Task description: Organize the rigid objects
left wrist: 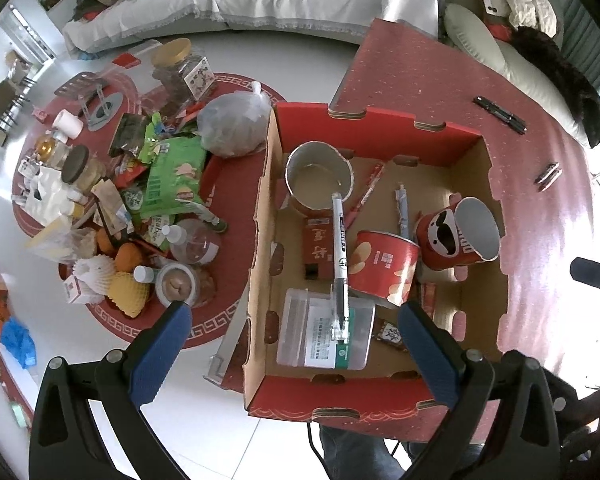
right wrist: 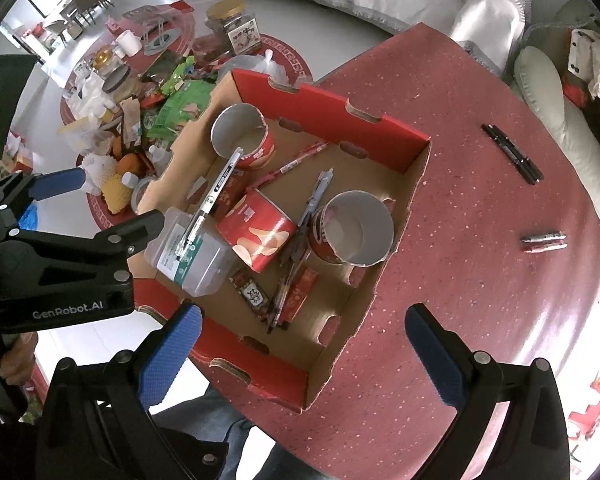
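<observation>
Red table [right wrist: 460,200] w/ cardboard box [left wrist: 268,216]; both hand-held grippers [left wrist: 296,344] [right wrist: 304,352] released, empty.

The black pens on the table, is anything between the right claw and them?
Nothing visible: the black pens lie on bare red table, apart from the cardboard box, with the right claw open over the near side.

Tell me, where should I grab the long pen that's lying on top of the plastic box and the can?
Grab the pen around its bare middle, coming straight down from above. It lies like a bridge, its cap end on the clear plastic box and its far end on the rim of the open can, so the middle seems to hang free with room for fingers on both sides. The left gripper, open, hovers nearest.
</observation>
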A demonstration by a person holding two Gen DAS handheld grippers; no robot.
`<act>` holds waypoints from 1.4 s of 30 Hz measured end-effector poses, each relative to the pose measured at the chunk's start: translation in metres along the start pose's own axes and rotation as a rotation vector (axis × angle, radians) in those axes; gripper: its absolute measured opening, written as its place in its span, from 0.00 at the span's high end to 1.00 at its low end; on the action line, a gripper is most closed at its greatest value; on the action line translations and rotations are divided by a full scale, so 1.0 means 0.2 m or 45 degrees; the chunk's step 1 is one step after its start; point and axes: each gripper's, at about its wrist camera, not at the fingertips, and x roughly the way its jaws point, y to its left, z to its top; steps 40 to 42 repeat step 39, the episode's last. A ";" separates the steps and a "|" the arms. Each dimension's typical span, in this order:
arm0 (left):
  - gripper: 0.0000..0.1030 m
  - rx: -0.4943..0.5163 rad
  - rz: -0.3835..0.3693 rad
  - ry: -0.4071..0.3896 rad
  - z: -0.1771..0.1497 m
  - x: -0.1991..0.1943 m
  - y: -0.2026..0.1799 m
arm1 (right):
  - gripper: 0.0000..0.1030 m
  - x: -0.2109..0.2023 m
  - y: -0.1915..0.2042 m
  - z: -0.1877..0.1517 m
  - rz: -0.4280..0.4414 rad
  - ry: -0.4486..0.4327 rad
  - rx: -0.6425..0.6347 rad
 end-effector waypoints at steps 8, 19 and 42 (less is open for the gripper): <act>0.00 -0.002 0.006 0.000 0.00 0.00 0.01 | 0.01 0.00 0.02 0.01 -0.010 -0.001 -0.032; 0.00 0.004 0.021 0.004 -0.01 0.01 0.02 | 0.01 0.01 0.03 0.01 -0.007 -0.001 -0.044; 0.00 -0.002 0.031 -0.019 -0.01 0.02 0.03 | 0.01 0.01 0.03 0.02 -0.003 -0.001 -0.043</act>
